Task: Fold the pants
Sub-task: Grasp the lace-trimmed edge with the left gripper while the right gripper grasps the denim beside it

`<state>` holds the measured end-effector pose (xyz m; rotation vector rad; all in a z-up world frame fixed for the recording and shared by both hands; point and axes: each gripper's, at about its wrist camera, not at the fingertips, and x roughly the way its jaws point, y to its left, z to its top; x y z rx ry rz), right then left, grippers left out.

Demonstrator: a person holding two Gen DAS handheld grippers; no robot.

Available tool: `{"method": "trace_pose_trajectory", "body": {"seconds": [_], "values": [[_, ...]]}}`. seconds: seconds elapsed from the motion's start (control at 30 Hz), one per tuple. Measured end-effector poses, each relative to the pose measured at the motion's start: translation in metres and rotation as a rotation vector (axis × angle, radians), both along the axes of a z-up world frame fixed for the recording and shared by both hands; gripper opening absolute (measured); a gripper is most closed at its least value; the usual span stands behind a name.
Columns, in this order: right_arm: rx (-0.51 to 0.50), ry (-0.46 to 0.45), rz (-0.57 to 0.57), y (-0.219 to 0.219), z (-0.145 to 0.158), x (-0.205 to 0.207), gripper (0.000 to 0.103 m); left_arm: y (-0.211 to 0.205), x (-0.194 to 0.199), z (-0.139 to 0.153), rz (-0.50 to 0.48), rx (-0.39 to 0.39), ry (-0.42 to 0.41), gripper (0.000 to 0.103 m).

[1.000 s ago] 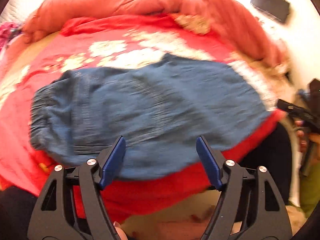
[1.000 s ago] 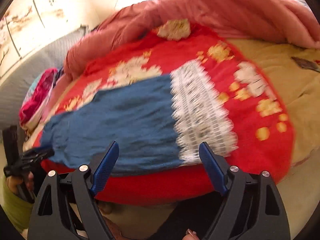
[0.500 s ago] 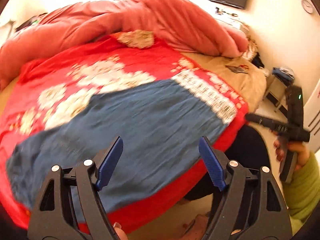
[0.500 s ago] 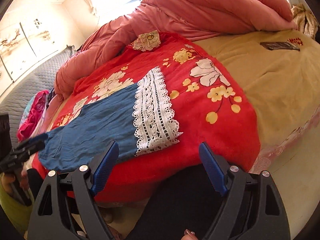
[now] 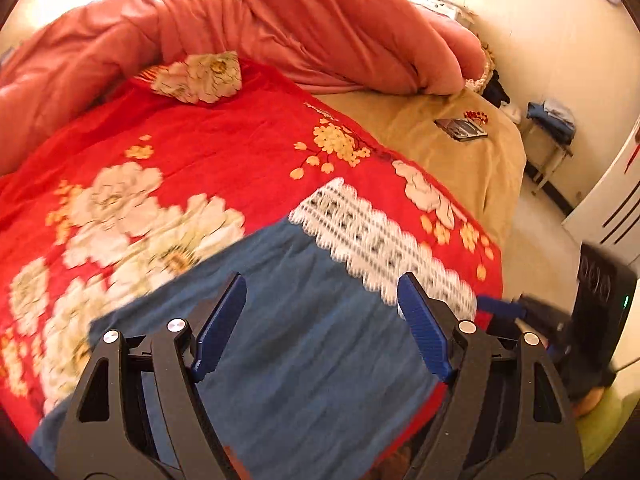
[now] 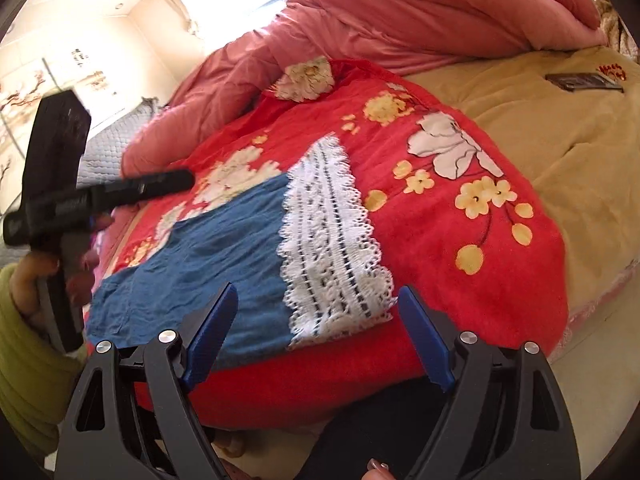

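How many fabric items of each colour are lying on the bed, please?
Blue: 1, the pants
Red: 1, the flowered blanket
Pink: 1, the quilt
Tan: 1, the bedspread
Total: 4

blue lace-hemmed pants [image 6: 208,264]: flat on red floral blanket [image 6: 460,280], near bed's front edge | right gripper [image 6: 318,336]: jaws wide, empty, above edge

One pair of blue pants [image 6: 224,256], one red floral blanket [image 6: 460,280], one pink quilt [image 6: 400,12], two tools [image 5: 320,320] [image 6: 316,320]
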<state>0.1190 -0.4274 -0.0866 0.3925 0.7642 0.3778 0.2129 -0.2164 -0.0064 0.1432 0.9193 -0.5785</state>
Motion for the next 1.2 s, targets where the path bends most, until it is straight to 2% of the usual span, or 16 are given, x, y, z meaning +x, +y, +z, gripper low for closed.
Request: {"method": "trace_pose_trajectory", "body": {"seconds": [0.17,0.23,0.33,0.43,0.57,0.67,0.87,0.97,1.2], "values": [[0.040,0.042,0.016,-0.001,-0.011,0.010,0.078,-0.024,0.037,-0.009,-0.015,0.012,0.038,0.067],[0.044,0.053,0.026,0.000,-0.015,0.014,0.062,-0.033,0.049,-0.012,-0.034,0.024,0.044,0.064],[0.077,0.033,0.042,-0.003,-0.012,0.013,0.053,-0.048,0.065,-0.021,-0.080,0.028,0.072,0.058],[0.086,0.020,0.058,-0.003,-0.010,0.015,0.053,-0.059,0.079,-0.031,-0.131,0.034,0.099,0.053],[0.117,0.049,0.068,0.000,-0.016,0.027,0.053,-0.061,0.095,-0.043,-0.199,-0.004,0.140,0.053],[0.125,0.067,0.075,0.002,-0.018,0.035,0.054,-0.054,0.104,-0.053,-0.236,-0.047,0.204,0.053],[0.163,0.076,0.071,-0.001,-0.022,0.035,0.052,-0.049,0.111,-0.069,-0.284,-0.085,0.233,0.053],[0.155,0.067,0.061,-0.001,-0.021,0.033,0.046,-0.047,0.114,-0.074,-0.294,-0.108,0.234,0.053],[0.164,0.069,0.050,-0.001,-0.022,0.036,0.045,-0.045,0.120,-0.083,-0.306,-0.135,0.244,0.053]]}}
